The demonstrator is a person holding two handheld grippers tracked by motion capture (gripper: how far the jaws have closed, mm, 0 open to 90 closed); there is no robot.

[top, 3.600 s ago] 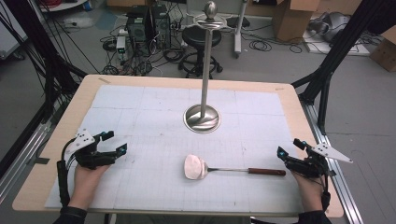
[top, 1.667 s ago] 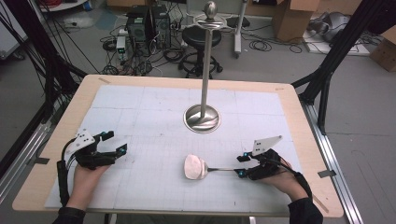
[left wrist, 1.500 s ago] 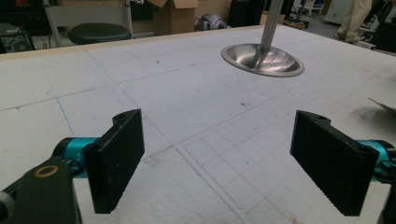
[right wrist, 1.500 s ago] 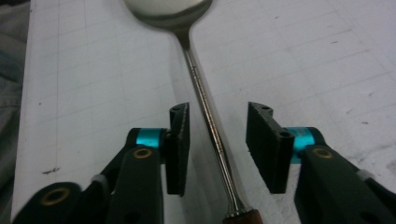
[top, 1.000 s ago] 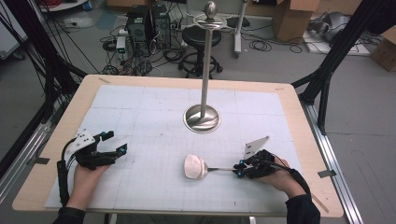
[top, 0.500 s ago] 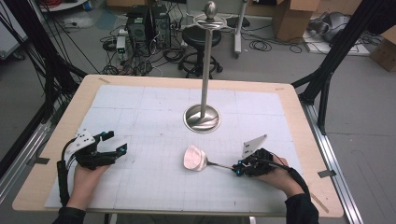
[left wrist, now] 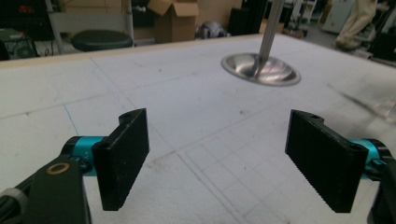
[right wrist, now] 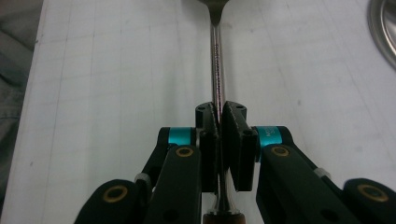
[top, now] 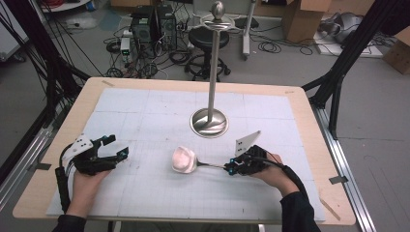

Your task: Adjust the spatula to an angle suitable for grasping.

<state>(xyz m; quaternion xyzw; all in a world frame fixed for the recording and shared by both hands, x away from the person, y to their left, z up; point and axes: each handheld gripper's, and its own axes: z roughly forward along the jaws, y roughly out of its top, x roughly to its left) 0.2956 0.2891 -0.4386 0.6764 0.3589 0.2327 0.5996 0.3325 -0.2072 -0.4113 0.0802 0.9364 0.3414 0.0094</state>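
Ladle (top: pixel 184 159) lies on a white gridded mat (top: pixel 145 111) covering the wooden table (top: pixel 309 121).

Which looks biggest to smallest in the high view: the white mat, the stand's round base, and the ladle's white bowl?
1. White mat, by far the largest.
2. Stand's round base.
3. Ladle's white bowl, somewhat smaller than the base, though it sits nearer the camera.
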